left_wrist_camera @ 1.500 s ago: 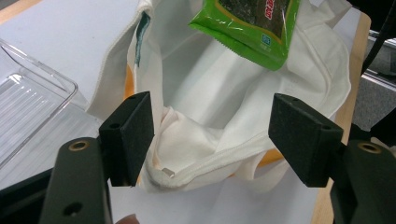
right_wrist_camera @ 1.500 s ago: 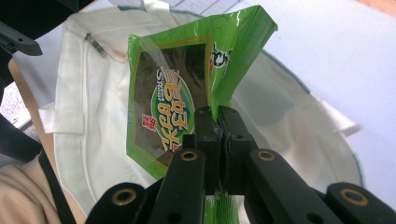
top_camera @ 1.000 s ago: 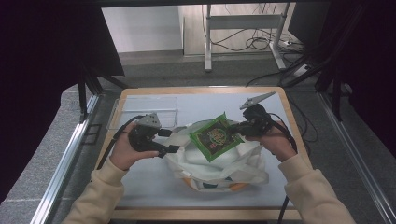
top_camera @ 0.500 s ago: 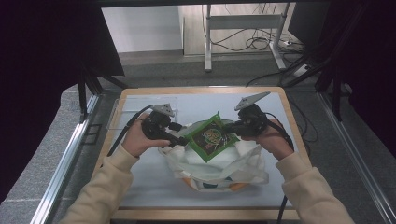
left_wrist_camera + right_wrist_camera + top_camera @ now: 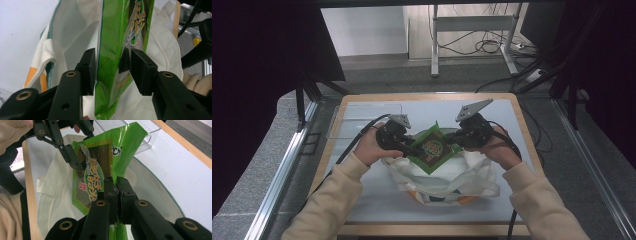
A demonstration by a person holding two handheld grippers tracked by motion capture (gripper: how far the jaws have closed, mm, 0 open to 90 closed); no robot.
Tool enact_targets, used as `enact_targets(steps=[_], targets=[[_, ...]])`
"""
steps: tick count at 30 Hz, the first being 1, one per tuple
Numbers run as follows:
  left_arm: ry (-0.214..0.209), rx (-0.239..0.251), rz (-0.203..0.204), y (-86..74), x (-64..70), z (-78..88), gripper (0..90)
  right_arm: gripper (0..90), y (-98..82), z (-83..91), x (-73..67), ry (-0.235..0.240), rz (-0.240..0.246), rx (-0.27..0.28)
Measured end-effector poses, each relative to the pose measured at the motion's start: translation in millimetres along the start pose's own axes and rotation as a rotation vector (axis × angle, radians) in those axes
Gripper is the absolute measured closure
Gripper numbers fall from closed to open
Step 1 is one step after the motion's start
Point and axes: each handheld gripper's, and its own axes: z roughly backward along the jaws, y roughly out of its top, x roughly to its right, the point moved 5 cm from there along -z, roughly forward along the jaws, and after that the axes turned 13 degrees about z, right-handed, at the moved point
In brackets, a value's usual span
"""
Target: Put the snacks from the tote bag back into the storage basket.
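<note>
The right tool [image 5: 455,137] clamps its jaws on the right edge of a green snack packet [image 5: 430,148], holding it above the open mouth of a white cloth bag [image 5: 447,180] at the middle of the worktop [image 5: 522,125]. The left tool [image 5: 408,147] has just been closing its jaws around the packet's left edge; in the left gripper view the foil [image 5: 110,50] stands between the two pads, one pad at the foil, the other just short of it, so the grip is not yet firm. From above, the packet sits cornerwise like a diamond, one corner pointing to the far side and the opposite corner dipping toward the bag, its long axis running near to far. A clear plastic tray [image 5: 362,112] rests at the far left of the worktop. Compared with a second ago, the left hand has travelled right from beside the tray to the packet, and the packet has turned from a tilted slant to this squarer diamond over the bag.
</note>
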Motion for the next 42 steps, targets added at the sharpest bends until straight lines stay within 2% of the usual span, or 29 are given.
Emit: enact_targets(steps=[3,6,11,17,21,23,26,28,30,32,38,42], targets=[[-0.005,-0.014,-0.008,-1.6,1.1,1.7,62.6,85.9,0.9,-1.2,0.1,-0.003,0.013,0.004],[-0.020,-0.007,-0.007,-2.9,2.3,4.3,66.7,85.4,1.3,-1.0,0.4,-0.005,0.023,0.011],[-0.060,0.022,0.024,-6.7,1.9,7.2,71.2,84.3,1.7,-1.4,-0.8,-0.003,0.043,0.019],[-0.057,0.027,0.025,-9.8,1.6,10.2,72.4,82.7,3.1,-3.7,-1.0,0.003,0.052,0.028],[-0.041,0.028,0.019,-10.7,2.6,12.1,72.7,80.1,2.9,-4.4,0.3,0.011,0.044,0.044],[-0.035,0.030,0.017,-11.0,2.9,12.7,72.7,77.2,2.6,-4.3,0.6,0.018,0.032,0.050],[-0.024,0.042,0.023,-12.4,2.1,14.5,72.7,67.7,1.7,-2.7,1.7,0.017,0.009,0.071],[-0.013,0.051,0.027,-14.2,-0.6,16.6,72.7,58.1,0.3,-0.4,2.4,0.004,-0.005,0.085],[-0.016,0.059,0.032,-16.2,-2.3,18.7,72.7,52.5,-1.6,3.5,2.6,-0.019,-0.032,0.096],[-0.021,0.077,0.041,-17.9,-2.4,20.6,72.7,49.7,-4.6,7.1,2.9,-0.033,-0.058,0.112],[-0.003,0.102,0.045,-22.2,0.9,22.1,72.6,42.7,-17.8,12.8,2.7,-0.069,-0.136,0.124],[-0.013,0.118,0.052,-25.1,3.5,22.2,72.6,37.0,-24.7,15.8,-0.3,-0.107,-0.189,0.130]])
